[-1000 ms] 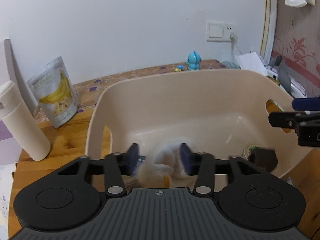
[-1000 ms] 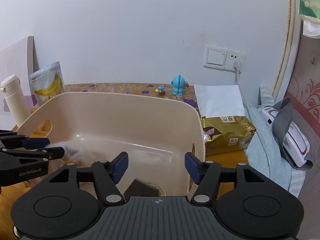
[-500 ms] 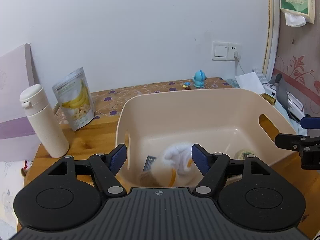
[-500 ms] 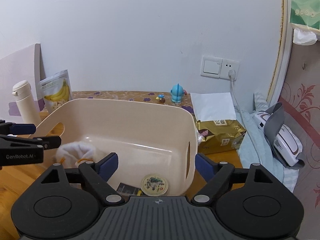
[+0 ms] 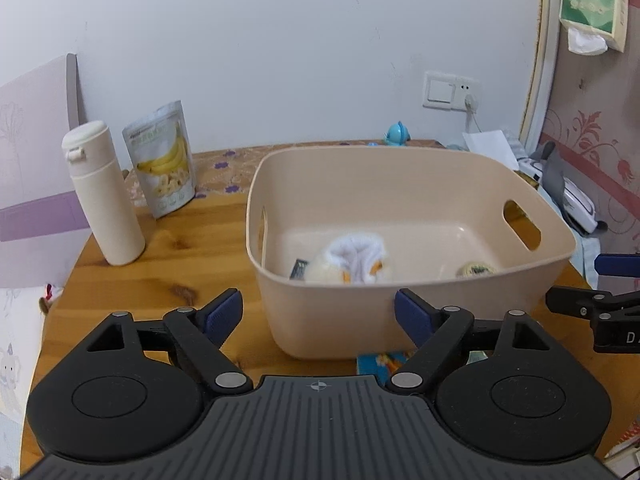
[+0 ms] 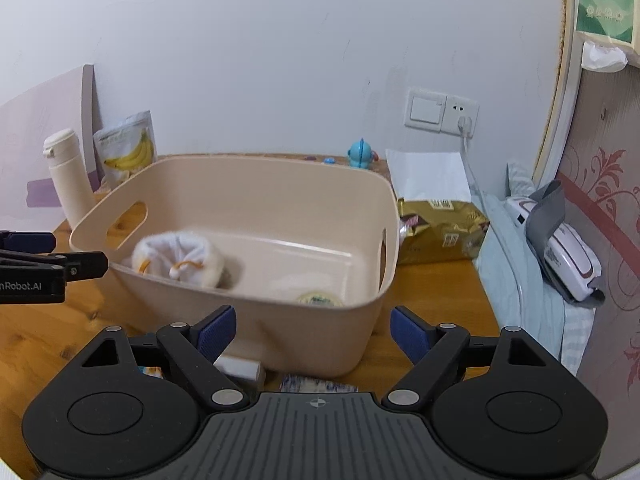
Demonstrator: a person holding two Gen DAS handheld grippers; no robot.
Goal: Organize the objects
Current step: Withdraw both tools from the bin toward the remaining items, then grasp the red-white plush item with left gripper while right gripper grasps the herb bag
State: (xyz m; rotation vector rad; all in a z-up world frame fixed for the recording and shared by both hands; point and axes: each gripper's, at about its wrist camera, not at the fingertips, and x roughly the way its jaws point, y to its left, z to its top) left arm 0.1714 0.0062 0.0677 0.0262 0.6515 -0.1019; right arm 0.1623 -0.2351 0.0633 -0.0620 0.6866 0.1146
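Beige bin (image 5: 408,320) on wooden table (image 5: 132,280); inside it a white drawstring pouch (image 5: 356,258) at the left, a round tin (image 5: 476,269) at the right. Left gripper (image 5: 318,314) before the near wall, jaws opening, nothing between. Right gripper (image 6: 312,330) spread wide, empty. Cream bottle (image 5: 102,192) and banana-chip bag (image 5: 164,158) stand well left.

Beige bin (image 5: 404,200) on wooden table (image 5: 160,280): 1 white pouch (image 5: 356,258), 1 round tin (image 5: 476,269). Left gripper (image 5: 318,316) opening, nothing between jaws. Bottle (image 5: 102,192), banana bag (image 5: 162,158) beside.
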